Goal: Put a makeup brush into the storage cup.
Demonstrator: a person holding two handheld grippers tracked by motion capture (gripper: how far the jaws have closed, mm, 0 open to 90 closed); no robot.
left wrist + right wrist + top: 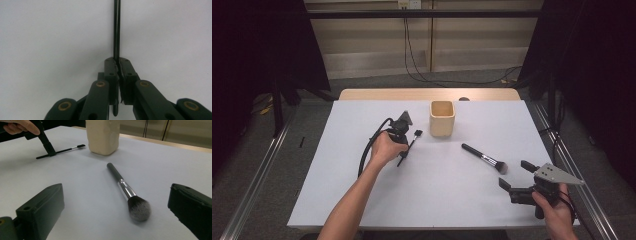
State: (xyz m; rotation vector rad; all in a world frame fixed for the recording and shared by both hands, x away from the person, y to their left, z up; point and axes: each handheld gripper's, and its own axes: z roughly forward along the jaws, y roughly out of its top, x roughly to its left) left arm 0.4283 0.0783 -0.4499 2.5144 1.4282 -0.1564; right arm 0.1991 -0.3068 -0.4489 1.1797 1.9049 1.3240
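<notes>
On the white counter (362, 190), the left gripper (404, 150) pinches a thin black brush (116, 30) lying flat; its slim handle could slip or pivot between the jaws. The right gripper (514, 177), jaws spread, hovers near the powder brush (127, 192); the cream cup (442, 118) stands between.

Two brushes (one thin (410, 145), one fluffy (485, 158)), one cup (442, 118), two claws (404, 154) (515, 176).
</notes>
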